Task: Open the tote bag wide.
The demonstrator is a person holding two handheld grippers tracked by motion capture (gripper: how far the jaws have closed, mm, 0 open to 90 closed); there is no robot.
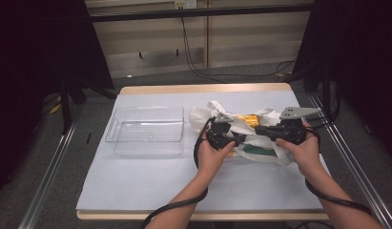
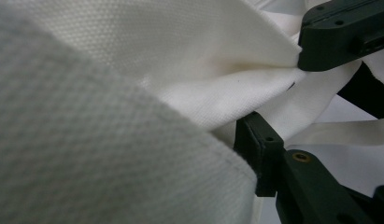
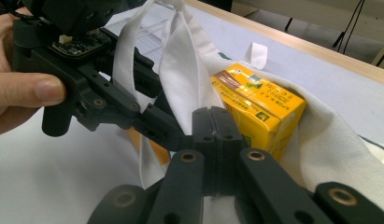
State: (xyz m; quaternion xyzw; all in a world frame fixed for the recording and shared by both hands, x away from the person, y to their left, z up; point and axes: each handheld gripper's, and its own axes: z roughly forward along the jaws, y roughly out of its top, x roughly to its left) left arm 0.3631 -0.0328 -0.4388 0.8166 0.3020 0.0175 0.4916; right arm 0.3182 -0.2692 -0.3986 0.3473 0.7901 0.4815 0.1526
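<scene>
At centre right of the high view, the right gripper (image 3: 213,140) pinches the white canvas tote bag (image 1: 260,143); the left gripper (image 1: 221,136), part-open, straddles its rim. Slipping cloth could close over the yellow drink carton (image 3: 259,107).

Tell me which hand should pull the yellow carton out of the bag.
Left, probably: the left gripper is open and nearer the clear bin, while the right gripper is shut on the bag edge beside the carton.

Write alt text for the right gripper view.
The right gripper has its black fingers shut at the edge of a white cloth bag, which holds a yellow drink carton. At left, a hand holds the left gripper against the bag's handle, above the white table.
</scene>
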